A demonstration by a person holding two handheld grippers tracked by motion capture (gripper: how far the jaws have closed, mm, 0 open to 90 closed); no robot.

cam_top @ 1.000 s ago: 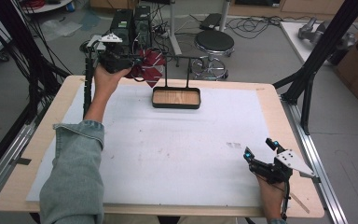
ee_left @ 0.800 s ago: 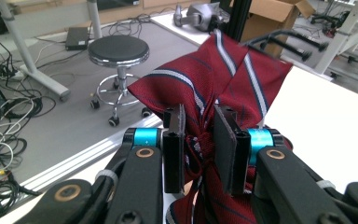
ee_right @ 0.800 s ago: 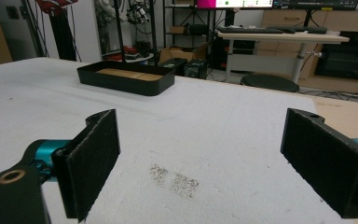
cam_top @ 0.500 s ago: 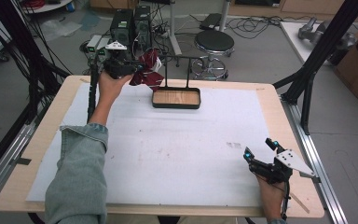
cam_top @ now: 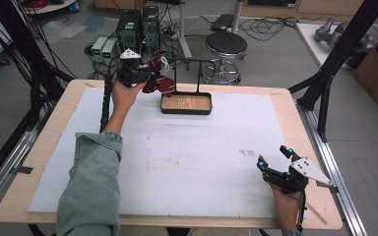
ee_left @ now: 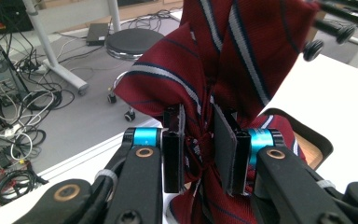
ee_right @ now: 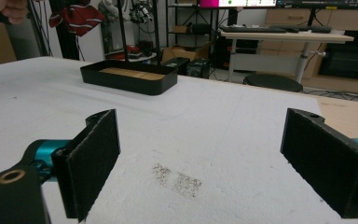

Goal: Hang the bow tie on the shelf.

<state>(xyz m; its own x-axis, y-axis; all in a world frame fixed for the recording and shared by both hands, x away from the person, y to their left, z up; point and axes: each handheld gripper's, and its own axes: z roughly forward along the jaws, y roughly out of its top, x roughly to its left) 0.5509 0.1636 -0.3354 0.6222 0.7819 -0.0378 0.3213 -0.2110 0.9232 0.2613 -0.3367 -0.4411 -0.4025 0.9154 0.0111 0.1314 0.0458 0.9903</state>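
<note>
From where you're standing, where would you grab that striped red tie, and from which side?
At the bunched narrow part where the folds gather, as the left claw does now: the striped red tie is squeezed thin between the pads there, wide cloth fanning above. Coming from the stand's left looks best, since that keeps clear of the tray.

tie (ee_left: 223, 56) cropped at top, lower end hidden

Left gripper (cam_top: 145, 78) raised at the far left, forearm in a denim sleeve (cam_top: 91, 191) stretched forward, jaws clamped tight with pads (ee_left: 173, 149) nearly meeting. Right gripper (cam_top: 274, 160) low at the near right, jaws spread wide, hand (cam_top: 284, 209) underneath.
</note>
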